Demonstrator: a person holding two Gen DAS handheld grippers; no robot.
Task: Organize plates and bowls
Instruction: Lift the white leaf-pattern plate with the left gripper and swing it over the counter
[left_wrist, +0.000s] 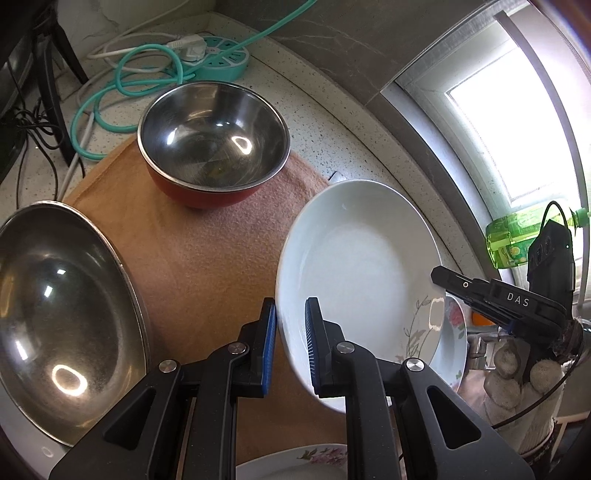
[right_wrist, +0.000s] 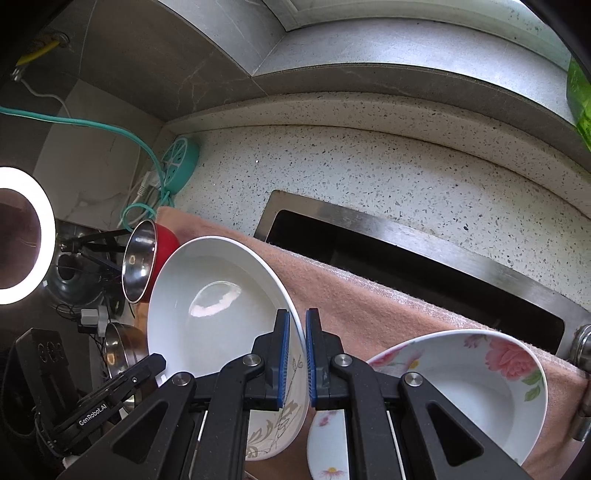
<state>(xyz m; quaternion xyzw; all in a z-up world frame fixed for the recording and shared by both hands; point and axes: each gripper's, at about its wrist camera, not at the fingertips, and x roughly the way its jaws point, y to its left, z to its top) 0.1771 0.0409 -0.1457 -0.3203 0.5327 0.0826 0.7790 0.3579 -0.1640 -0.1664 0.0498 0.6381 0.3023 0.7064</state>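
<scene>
Plate: white plate (left_wrist: 354, 266) with a grey leaf sprig near its rim is hanging tilted above the cloth, pinched on opposite edges by both grippers.
Left gripper: left gripper (left_wrist: 290, 345) is clamping the plate's near rim, one blue pad (left_wrist: 311, 339) lying on the inner face, the other behind the outer face.
Right gripper: right gripper (right_wrist: 295, 360) is closing tight on the far rim of the same plate (right_wrist: 221, 295), rim sitting between its blue pads; seen from the left wrist it is reaching in from the right (left_wrist: 443, 275).
Below the plate: rose-patterned bowl (right_wrist: 469, 384) is resting just right of the right gripper; a second flowered dish (right_wrist: 328, 443) is lying directly under its fingers, partly hidden.
Cloth: orange-pink towel (left_wrist: 207, 251) is spreading beneath the grippers and over the sink's (right_wrist: 424, 258) near edge.
Ahead of left gripper: red bowl with steel lining (left_wrist: 214, 144) is standing upright on the towel.
Left of left gripper: large steel bowl (left_wrist: 62, 314) is sitting at the towel's edge.
Far ahead: teal round power strip (left_wrist: 225, 59) with teal cord is lying on the speckled countertop (right_wrist: 369, 173).
Far right: green bottle (left_wrist: 517, 236) is standing by the window.
</scene>
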